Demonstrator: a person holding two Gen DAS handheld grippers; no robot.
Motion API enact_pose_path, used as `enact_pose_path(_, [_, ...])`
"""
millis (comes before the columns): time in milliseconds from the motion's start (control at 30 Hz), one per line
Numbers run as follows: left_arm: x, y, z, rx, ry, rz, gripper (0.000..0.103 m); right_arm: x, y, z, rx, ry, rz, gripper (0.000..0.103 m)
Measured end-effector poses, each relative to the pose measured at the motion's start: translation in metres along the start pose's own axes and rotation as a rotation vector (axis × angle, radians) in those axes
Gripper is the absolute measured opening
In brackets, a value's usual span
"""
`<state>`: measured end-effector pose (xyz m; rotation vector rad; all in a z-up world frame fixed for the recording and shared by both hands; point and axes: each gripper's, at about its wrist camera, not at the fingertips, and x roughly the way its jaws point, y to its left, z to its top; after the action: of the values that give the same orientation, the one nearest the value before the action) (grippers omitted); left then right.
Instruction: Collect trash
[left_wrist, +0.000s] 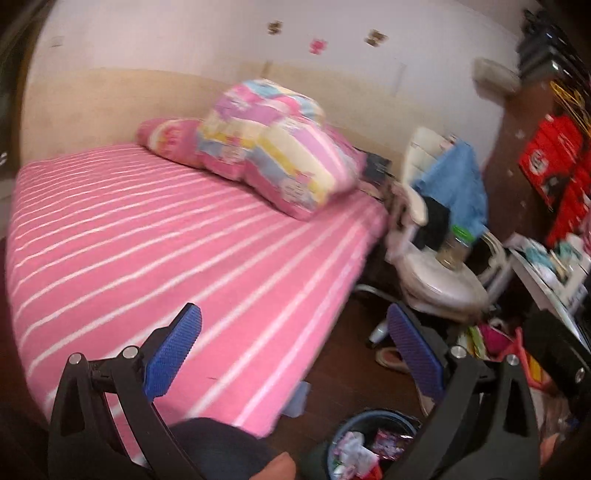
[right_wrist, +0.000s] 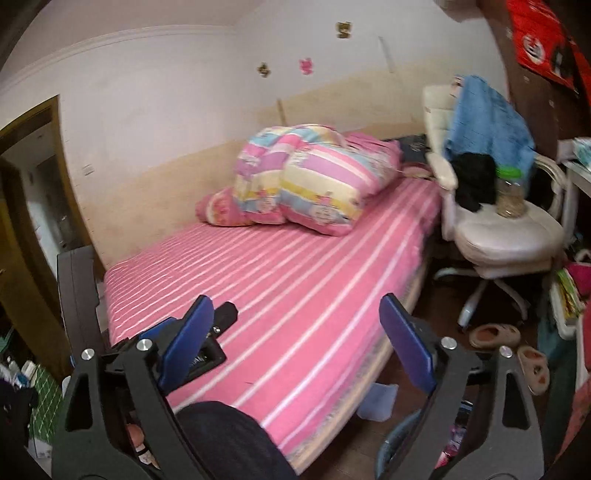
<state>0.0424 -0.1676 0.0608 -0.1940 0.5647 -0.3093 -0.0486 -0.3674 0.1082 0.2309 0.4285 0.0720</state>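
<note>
A blue trash bin (left_wrist: 373, 443) holding wrappers and crumpled paper stands on the dark floor by the bed's near corner; its rim shows low in the right wrist view (right_wrist: 399, 443). My left gripper (left_wrist: 291, 350) is open and empty, held above the bed edge and the bin. My right gripper (right_wrist: 295, 339) is open and empty over the pink striped bed (right_wrist: 295, 277). A pale blue scrap (right_wrist: 376, 402) lies on the floor under the bed edge, also in the left wrist view (left_wrist: 299, 398).
A folded quilt (left_wrist: 273, 147) and pillow lie at the bed's head. A white swivel chair (right_wrist: 506, 236) holds a jar (right_wrist: 511, 195), a blue towel and black cloth. Slippers (right_wrist: 495, 336) lie on the floor. A cluttered desk (left_wrist: 546, 273) and bags stand right.
</note>
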Motion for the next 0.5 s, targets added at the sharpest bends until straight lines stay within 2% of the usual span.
enact_pose_path(100, [-0.014,0.032,0.005,-0.002,-0.062,0.118,0.098,0.01,0.031,-0.002,-0.034,0.019,0.036,0.091])
enact_pose_path(200, [-0.022,0.067,0.007,-0.03,-0.07,0.209,0.098,0.027,0.062,-0.006,-0.069,0.056,0.07,0.091])
enact_pose_path(333, [-0.035,0.106,0.005,-0.062,-0.094,0.29,0.098,0.05,0.1,-0.014,-0.099,0.105,0.129,0.091])
enact_pose_path(500, [-0.046,0.147,-0.004,-0.118,-0.073,0.364,0.098,0.071,0.136,-0.027,-0.135,0.145,0.176,0.091])
